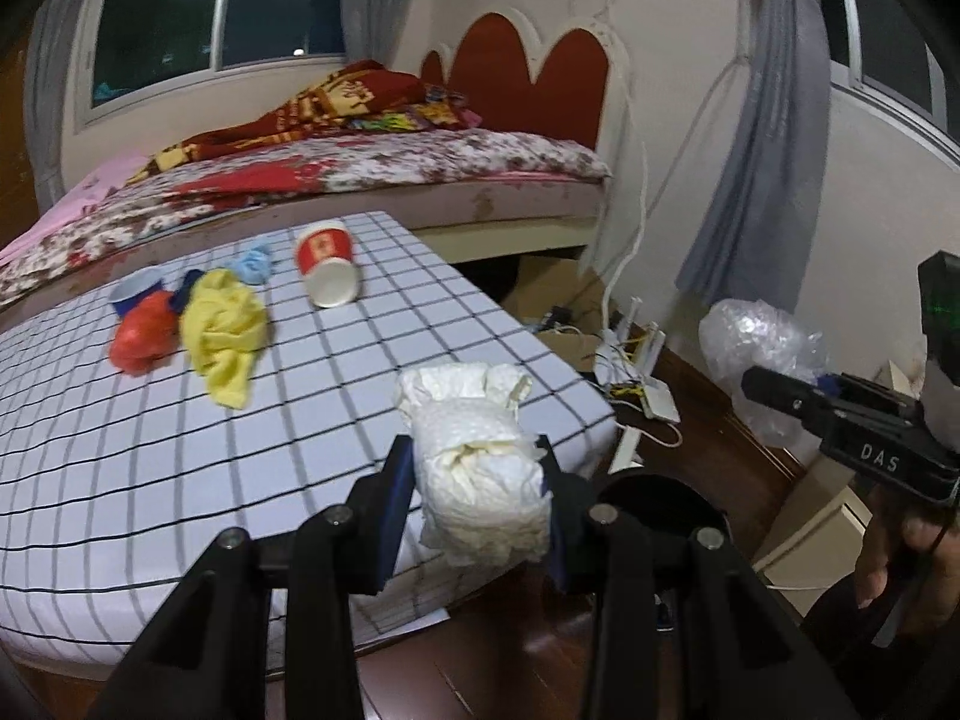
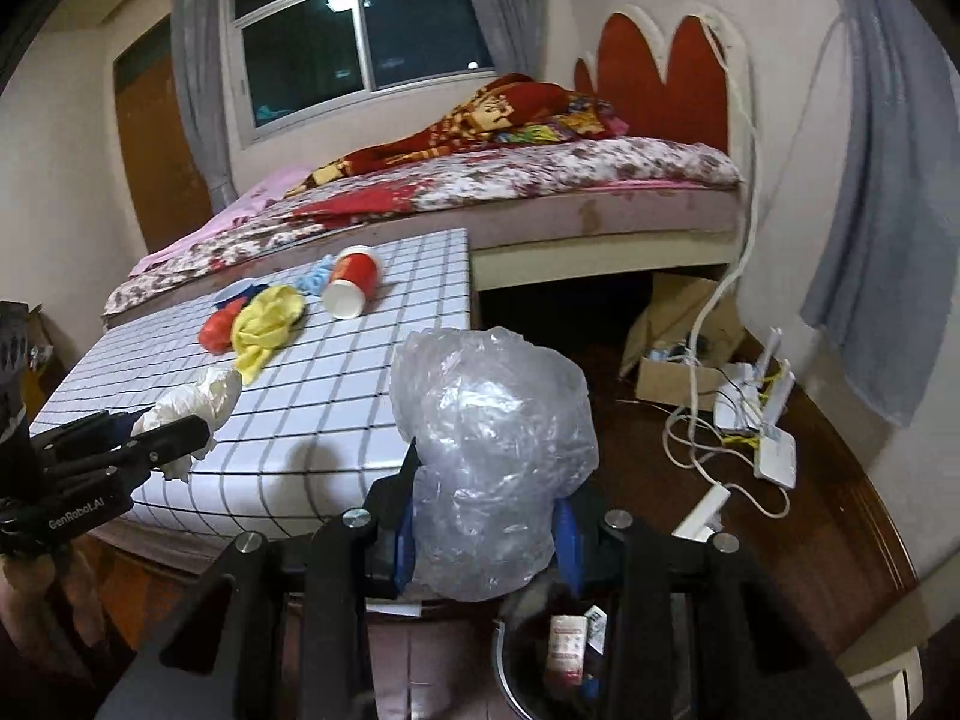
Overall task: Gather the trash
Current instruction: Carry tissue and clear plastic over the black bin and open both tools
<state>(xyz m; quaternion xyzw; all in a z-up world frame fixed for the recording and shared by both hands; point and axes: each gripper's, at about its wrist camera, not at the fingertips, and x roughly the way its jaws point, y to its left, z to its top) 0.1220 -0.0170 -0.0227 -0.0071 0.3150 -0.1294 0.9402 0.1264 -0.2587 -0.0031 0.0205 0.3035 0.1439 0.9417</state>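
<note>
My left gripper [image 1: 477,459] is shut on a crumpled white paper wad [image 1: 480,480], held over the near corner of the grid-pattern table [image 1: 150,450]. My right gripper [image 2: 489,480] is shut on a bunched clear plastic bag [image 2: 492,420]. A dark trash bin [image 2: 501,660] sits just below it, with a small carton [image 2: 567,648] inside. In the left wrist view the bin [image 1: 657,495] shows behind my right-hand finger. Left on the table lie a tipped red paper cup [image 1: 327,264], a yellow wad [image 1: 225,330], an orange-red wad [image 1: 144,333], a light blue wad [image 1: 255,264] and a blue cup [image 1: 135,294].
A bed [image 1: 420,168] with floral covers runs behind the table. On the wooden floor to the right lie white routers and tangled cables [image 2: 762,432] and a cardboard box [image 2: 666,354]. A grey curtain [image 2: 888,180] hangs at the right wall.
</note>
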